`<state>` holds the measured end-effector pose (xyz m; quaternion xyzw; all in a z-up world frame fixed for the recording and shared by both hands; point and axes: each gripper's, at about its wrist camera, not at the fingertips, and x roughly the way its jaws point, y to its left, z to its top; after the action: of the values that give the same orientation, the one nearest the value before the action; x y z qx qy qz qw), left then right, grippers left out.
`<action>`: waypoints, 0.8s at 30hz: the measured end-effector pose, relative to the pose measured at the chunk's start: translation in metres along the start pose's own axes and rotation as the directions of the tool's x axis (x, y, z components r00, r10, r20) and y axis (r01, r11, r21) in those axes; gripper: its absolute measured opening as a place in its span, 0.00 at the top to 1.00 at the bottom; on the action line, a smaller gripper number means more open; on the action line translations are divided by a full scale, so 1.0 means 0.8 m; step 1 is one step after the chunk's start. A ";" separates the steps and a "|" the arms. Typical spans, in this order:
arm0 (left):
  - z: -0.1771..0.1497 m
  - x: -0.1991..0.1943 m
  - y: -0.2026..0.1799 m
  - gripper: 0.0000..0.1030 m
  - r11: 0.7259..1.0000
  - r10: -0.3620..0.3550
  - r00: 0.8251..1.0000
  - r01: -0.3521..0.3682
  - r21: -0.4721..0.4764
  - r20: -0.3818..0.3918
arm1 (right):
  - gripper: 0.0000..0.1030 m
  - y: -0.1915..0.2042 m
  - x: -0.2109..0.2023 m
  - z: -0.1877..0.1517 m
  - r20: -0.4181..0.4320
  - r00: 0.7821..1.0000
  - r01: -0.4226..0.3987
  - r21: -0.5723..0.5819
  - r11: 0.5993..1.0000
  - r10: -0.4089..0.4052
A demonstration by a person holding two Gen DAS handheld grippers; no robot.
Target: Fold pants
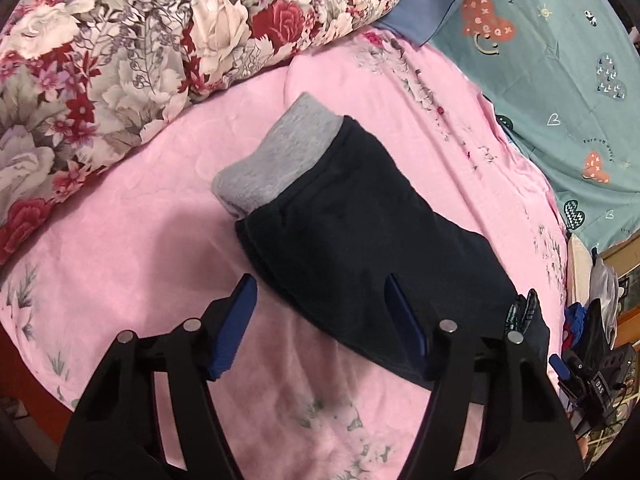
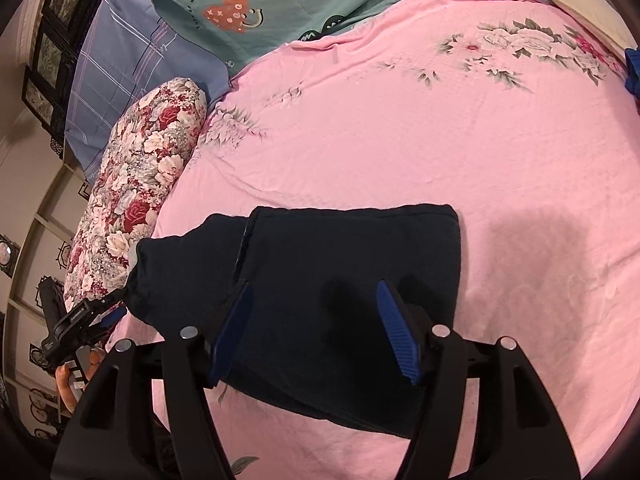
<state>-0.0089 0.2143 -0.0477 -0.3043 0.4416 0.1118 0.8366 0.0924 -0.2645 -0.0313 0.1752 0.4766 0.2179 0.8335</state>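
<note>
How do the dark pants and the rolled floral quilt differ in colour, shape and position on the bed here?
The pants are plain dark navy with a grey lining end showing; the floral quilt is busy red, white and grey roses. The pants lie flat in a folded, roughly rectangular stack; the quilt is a thick rounded roll. The pants sit mid-sheet under both open grippers; the quilt lies along the bed's side. Both rest on the pink sheet.

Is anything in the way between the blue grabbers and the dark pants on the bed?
Nothing visible is. The left tool and the right tool are both open right over the folded pants on the pink sheet. The flowery quilt lies off to one side.
</note>
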 end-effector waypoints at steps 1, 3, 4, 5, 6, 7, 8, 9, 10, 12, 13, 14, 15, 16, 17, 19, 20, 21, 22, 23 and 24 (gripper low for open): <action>0.003 0.007 0.001 0.41 1.000 0.004 1.000 -0.004 -0.001 -0.014 | 0.36 -0.002 0.000 0.001 0.000 1.000 0.004 0.007 1.000 -0.004; 0.007 0.018 0.004 0.51 1.000 -0.005 0.999 0.004 -0.021 -0.041 | 0.35 -0.007 -0.001 0.003 0.003 1.000 0.009 0.020 1.000 -0.009; 0.011 0.023 0.006 0.53 1.000 -0.008 0.999 0.007 -0.023 -0.044 | 0.35 -0.010 0.000 0.004 0.003 1.000 0.012 0.028 1.000 -0.012; 0.016 0.027 0.006 0.57 1.000 -0.002 0.999 0.001 -0.018 -0.048 | 0.35 -0.011 0.000 0.004 0.002 1.000 0.014 0.033 0.999 -0.014; 0.018 0.030 0.006 0.57 1.000 -0.008 0.998 0.007 -0.014 -0.056 | 0.35 -0.013 0.002 0.005 -0.002 1.000 0.015 0.037 0.999 -0.015; 0.024 0.035 0.006 0.57 1.000 -0.019 0.997 0.019 -0.007 -0.069 | 0.35 -0.014 0.004 0.005 -0.005 1.000 0.019 0.039 0.999 -0.018; 0.028 0.038 0.006 0.57 1.000 -0.030 0.997 0.030 -0.006 -0.077 | 0.35 -0.015 0.005 0.006 -0.006 1.000 0.019 0.040 0.999 -0.019; 0.033 0.043 0.008 0.57 0.999 -0.047 0.995 0.046 -0.016 -0.086 | 0.35 -0.015 0.005 0.006 -0.006 1.000 0.019 0.040 0.999 -0.019; 0.037 0.046 0.010 0.57 0.998 -0.065 0.994 0.062 -0.028 -0.092 | 0.35 -0.014 0.006 0.007 -0.006 1.000 0.019 0.040 0.999 -0.018; 0.043 0.051 0.013 0.57 0.994 -0.094 0.990 0.089 -0.056 -0.102 | 0.35 -0.013 0.008 0.009 -0.009 1.000 0.016 0.036 0.999 -0.015; 0.046 0.053 0.014 0.58 0.992 -0.109 0.988 0.102 -0.077 -0.105 | 0.35 -0.012 0.008 0.009 -0.009 1.000 0.012 0.035 0.999 -0.012; 0.046 0.054 0.014 0.67 0.992 -0.104 0.989 0.096 -0.082 -0.106 | 0.35 -0.011 0.009 0.010 -0.008 1.000 0.009 0.032 0.999 -0.008; 0.045 0.055 0.011 0.72 0.993 -0.094 0.990 0.086 -0.077 -0.108 | 0.35 -0.010 0.010 0.011 -0.006 1.000 0.006 0.031 0.999 -0.005; 0.044 0.054 0.007 0.74 0.995 -0.083 0.991 0.077 -0.065 -0.101 | 0.35 -0.010 0.011 0.012 -0.005 1.000 0.002 0.032 0.999 -0.002; 0.043 0.051 0.003 0.77 0.996 -0.070 0.993 0.065 -0.053 -0.095 | 0.35 -0.010 0.012 0.013 -0.006 1.000 -0.001 0.033 0.999 0.001; 0.042 0.040 -0.010 0.80 0.999 -0.040 0.997 0.039 -0.016 -0.073 | 0.35 -0.008 0.014 0.013 -0.010 1.000 -0.006 0.034 0.999 0.007; 0.042 0.031 -0.019 0.81 1.000 -0.029 0.998 0.030 0.010 -0.054 | 0.35 -0.008 0.015 0.013 -0.009 1.000 -0.011 0.036 0.999 0.011; 0.042 0.023 -0.026 0.82 0.999 -0.024 0.999 0.025 0.031 -0.038 | 0.35 -0.008 0.014 0.012 -0.008 1.000 -0.016 0.037 0.999 0.016; 0.042 0.009 -0.041 0.82 0.998 -0.017 1.000 0.018 0.065 -0.010 | 0.35 -0.008 0.013 0.012 -0.007 1.000 -0.021 0.037 0.999 0.022; 0.041 -0.001 -0.050 0.82 0.996 -0.018 1.000 0.018 0.087 0.007 | 0.35 -0.009 0.012 0.011 -0.006 1.000 -0.025 0.036 0.999 0.026; 0.039 -0.012 -0.062 0.83 0.993 -0.024 0.999 0.021 0.116 0.025 | 0.35 -0.011 0.010 0.011 -0.004 1.000 -0.029 0.035 0.999 0.029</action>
<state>0.0293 0.1948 -0.0062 -0.2591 0.4326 0.0806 0.8598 0.1053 -0.2681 -0.0371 0.1961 0.4796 0.2219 0.8260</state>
